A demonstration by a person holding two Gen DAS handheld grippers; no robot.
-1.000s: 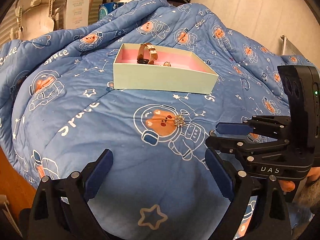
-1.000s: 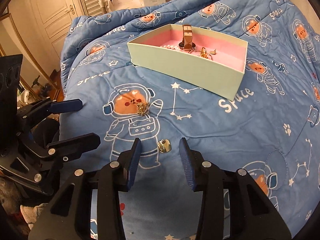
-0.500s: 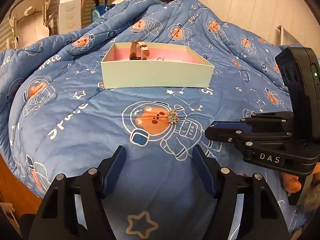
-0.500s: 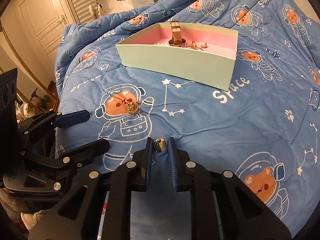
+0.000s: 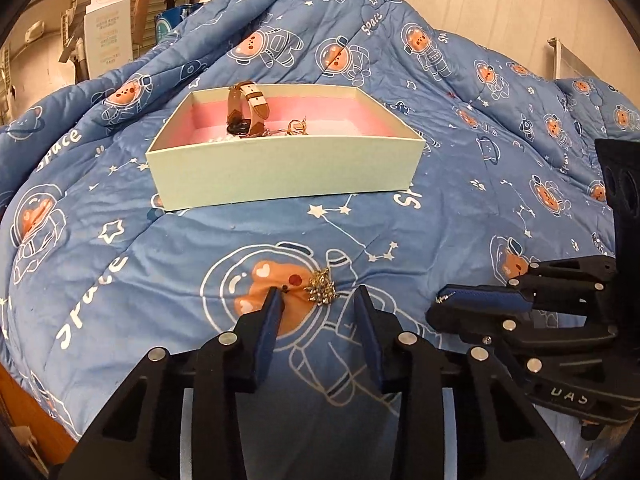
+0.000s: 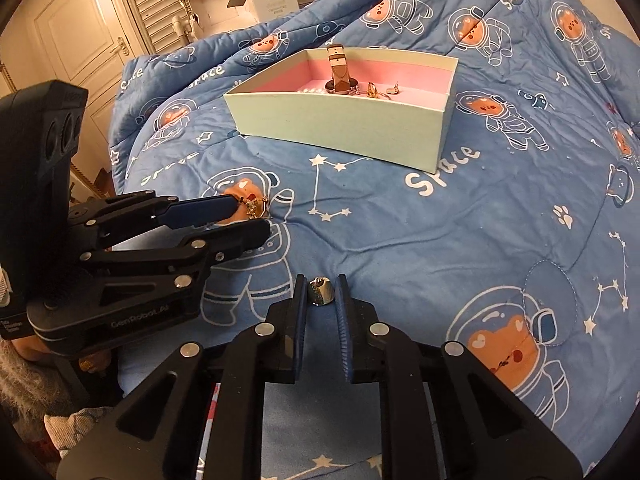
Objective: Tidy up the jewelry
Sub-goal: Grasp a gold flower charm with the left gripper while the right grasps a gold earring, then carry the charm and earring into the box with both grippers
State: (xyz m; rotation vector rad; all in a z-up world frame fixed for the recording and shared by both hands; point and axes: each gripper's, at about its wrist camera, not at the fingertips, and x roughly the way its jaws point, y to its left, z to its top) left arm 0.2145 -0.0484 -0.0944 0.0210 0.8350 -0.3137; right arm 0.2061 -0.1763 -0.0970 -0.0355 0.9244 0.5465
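Note:
A sparkly gold brooch lies on the blue quilt, between the fingertips of my left gripper. Its jaws are closing, with a gap still showing on each side of the brooch. The right wrist view shows the same brooch at the left gripper's tips. My right gripper is shut on a small silver charm resting on the quilt. Further back stands a mint box with a pink lining, also seen in the right wrist view. It holds a brown-strapped watch, pearls and gold pieces.
The blue astronaut-print quilt bulges and folds behind the box. A white carton and shelving stand beyond the bed, and a cream door to the left. A person's fuzzy grey sleeve is low behind the left gripper.
My left gripper has moved forward to the brooch and its jaws have narrowed around it. My right gripper closed on the silver charm and has held still since.

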